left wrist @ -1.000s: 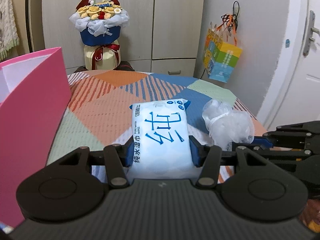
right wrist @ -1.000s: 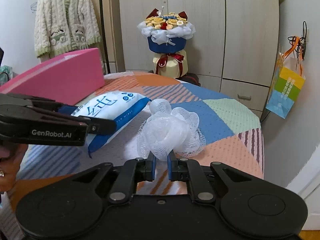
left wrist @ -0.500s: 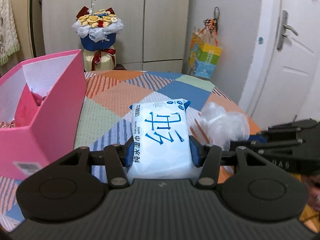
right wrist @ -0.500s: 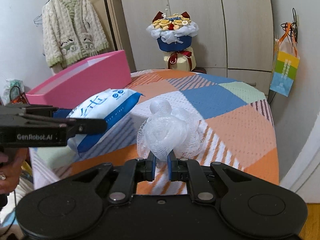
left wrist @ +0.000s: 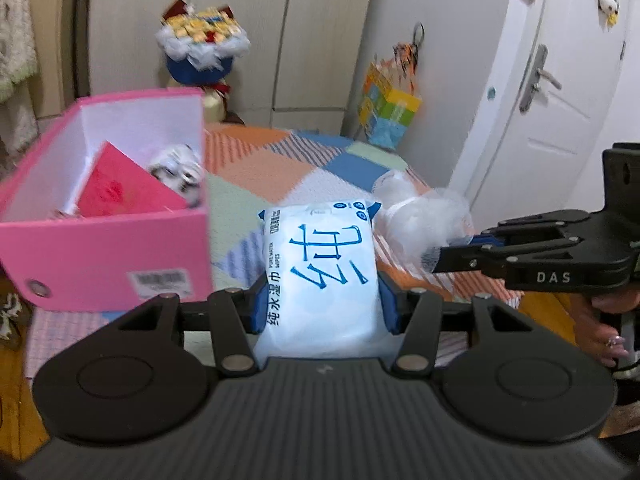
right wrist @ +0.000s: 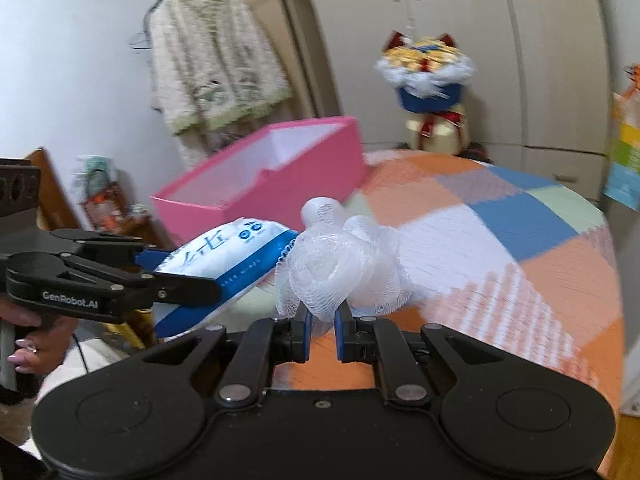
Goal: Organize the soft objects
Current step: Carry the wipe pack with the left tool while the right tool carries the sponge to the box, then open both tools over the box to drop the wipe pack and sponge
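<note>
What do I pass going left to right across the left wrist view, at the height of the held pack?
pink box → wet wipes pack held by the left gripper → white mesh sponge → right gripper

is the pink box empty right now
No, the left wrist view shows a red packet and a grey-and-white plush item already inside the pink box.

Home bedroom: patchwork-patterned quilted bed cover [right wrist: 500,240], tall grey built-in wardrobe doors [left wrist: 240,32], cream knitted cardigan on hanger [right wrist: 212,64], white room door with metal handle [left wrist: 560,92], blue-wrapped flower bouquet [left wrist: 200,52].
</note>
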The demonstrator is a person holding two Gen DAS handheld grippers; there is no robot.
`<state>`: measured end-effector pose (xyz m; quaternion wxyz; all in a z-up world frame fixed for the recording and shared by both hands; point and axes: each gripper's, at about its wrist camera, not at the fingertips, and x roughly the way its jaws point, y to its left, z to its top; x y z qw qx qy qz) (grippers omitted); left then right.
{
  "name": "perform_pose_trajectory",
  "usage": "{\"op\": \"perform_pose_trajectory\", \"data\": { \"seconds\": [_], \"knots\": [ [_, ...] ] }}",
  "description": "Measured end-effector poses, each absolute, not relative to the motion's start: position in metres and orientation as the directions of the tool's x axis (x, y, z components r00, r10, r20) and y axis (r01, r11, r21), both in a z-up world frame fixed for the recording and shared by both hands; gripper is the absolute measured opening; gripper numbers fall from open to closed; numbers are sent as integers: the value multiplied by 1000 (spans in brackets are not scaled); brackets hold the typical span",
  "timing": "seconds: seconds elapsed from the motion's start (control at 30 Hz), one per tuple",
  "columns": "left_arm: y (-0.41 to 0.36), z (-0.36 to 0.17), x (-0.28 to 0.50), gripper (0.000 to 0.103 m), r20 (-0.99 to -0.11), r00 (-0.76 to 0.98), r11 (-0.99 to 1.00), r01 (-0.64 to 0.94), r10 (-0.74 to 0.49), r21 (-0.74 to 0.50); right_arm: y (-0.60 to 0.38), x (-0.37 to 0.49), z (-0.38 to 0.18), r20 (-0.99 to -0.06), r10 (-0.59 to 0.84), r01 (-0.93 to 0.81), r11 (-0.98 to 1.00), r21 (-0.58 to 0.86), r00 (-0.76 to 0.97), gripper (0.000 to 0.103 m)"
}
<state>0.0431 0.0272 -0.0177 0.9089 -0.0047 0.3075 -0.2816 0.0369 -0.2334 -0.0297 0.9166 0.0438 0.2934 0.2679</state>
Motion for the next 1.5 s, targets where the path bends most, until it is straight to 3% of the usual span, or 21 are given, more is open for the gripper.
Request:
{"op": "perform_pose_trajectory", "data": {
  "seconds": [0.23, 0.47, 0.83, 1.1, 1.27, 1.37, 1.5],
  "knots": [
    [62, 17, 51, 51, -469, 758, 885, 444, -453, -137, -186, 66, 1, -440, 572, -555, 811, 183, 692, 13],
    [95, 36, 91, 51, -435, 816, 923, 359, -381, -134, -148, 119, 17, -399, 595, -587, 794, 158, 698, 13],
    [121, 21, 199, 51, -506, 828, 971, 218, -240, -103, -93, 221, 2, -483, 530, -573, 817, 68, 697, 13],
    [122, -3, 251, 51, -573, 794, 978, 193, -204, -81, -71, 275, -22, -563, 513, -570, 817, 88, 648, 14],
    [118, -10, 259, 55, -600, 780, 980, 193, -180, -43, -66, 273, -27, -585, 495, -571, 819, 65, 643, 27],
    [115, -6, 246, 67, -576, 799, 979, 203, -172, -11, -71, 257, -24, -560, 510, -592, 805, 43, 653, 41],
    [113, 1, 224, 76, -545, 820, 978, 209, -177, -3, -87, 235, -18, -516, 516, -578, 814, 48, 684, 46]
  ]
}}
